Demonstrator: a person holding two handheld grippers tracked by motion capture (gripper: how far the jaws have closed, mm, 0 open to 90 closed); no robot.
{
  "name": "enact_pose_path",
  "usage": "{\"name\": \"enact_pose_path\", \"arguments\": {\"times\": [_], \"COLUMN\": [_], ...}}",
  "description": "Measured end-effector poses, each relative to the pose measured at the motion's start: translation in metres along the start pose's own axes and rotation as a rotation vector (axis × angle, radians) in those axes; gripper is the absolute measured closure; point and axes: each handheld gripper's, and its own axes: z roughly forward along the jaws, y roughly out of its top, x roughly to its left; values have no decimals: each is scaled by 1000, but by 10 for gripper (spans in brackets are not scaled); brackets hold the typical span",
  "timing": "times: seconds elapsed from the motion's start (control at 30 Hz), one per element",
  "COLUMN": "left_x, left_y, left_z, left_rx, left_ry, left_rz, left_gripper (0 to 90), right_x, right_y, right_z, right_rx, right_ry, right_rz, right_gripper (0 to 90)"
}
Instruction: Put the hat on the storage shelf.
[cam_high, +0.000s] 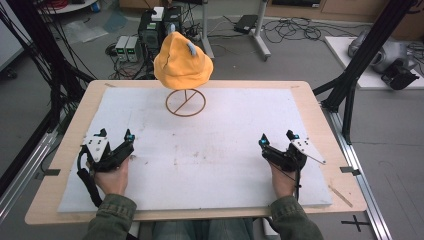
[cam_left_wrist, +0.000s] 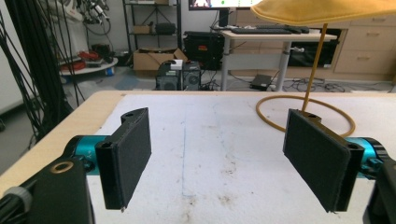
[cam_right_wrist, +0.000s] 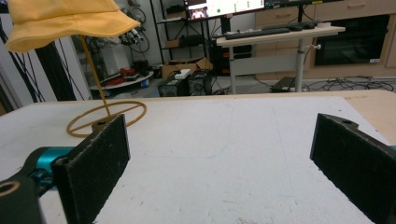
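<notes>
Both grippers' fingers wide apart, empty (high view adds hat (cam_high: 181, 61) crown).

No text, label, brand or number is legible on anything here.

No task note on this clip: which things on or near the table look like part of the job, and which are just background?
Likely in the job:
yellow hat
wire hat stand
left claw, open
right claw, open

Just lying about:
computer towers on the floor
desk with keyboard
cables
</notes>
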Motion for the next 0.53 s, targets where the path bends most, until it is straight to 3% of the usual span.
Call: {"name": "enact_pose_path", "arguments": {"times": [0.1, 0.53], "left_x": [-1, 0], "left_y": [0, 0], "left_z": [0, -4], "left_rx": [-2, -22], "left_ry": [-1, -20], "left_rz": [-3, -17], "left_gripper": [237, 235], "right_x": [0, -1], "right_y": [0, 0], "right_z": [1, -4], "right_rx": [10, 3], "right_ry": [-2, -7], "right_rz": [19, 10], "right_gripper": [43, 43]}}
